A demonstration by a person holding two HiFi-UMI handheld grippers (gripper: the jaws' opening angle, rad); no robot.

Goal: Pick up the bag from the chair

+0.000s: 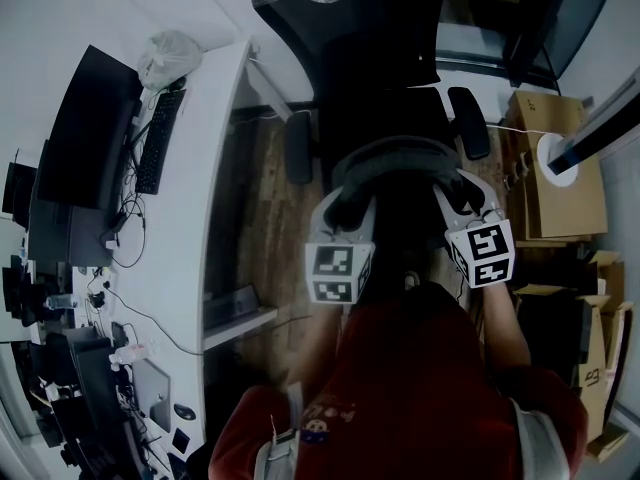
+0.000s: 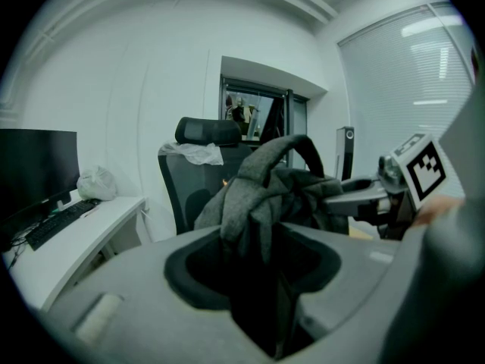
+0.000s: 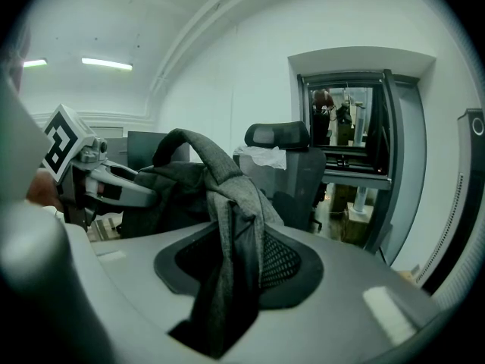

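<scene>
Office room: wood floor, a white desk [image 1: 222,118] with monitors and a keyboard [image 1: 158,138] down the left, cardboard boxes [image 1: 560,173] on the right, and the black office chair [image 1: 375,78] straight ahead. The grey bag [image 1: 395,153] looks already off the seat. It's hanging between the two grippers just in front of the person, with its strap arching up over the middle.

The left gripper [image 2: 254,275] has its jaws pinched on a bunched fold of the grey fabric, and the right gripper [image 3: 220,294] is clamped on another fold.

My take: both grips are on loose cloth rather than the strap, so I'd squeeze firmly, raise both sides level, and not pull them apart, or a fold could slide out. I can't see the bag's underside, so I'd lift a bit higher before drawing it back past the armrests [image 1: 468,123].
</scene>
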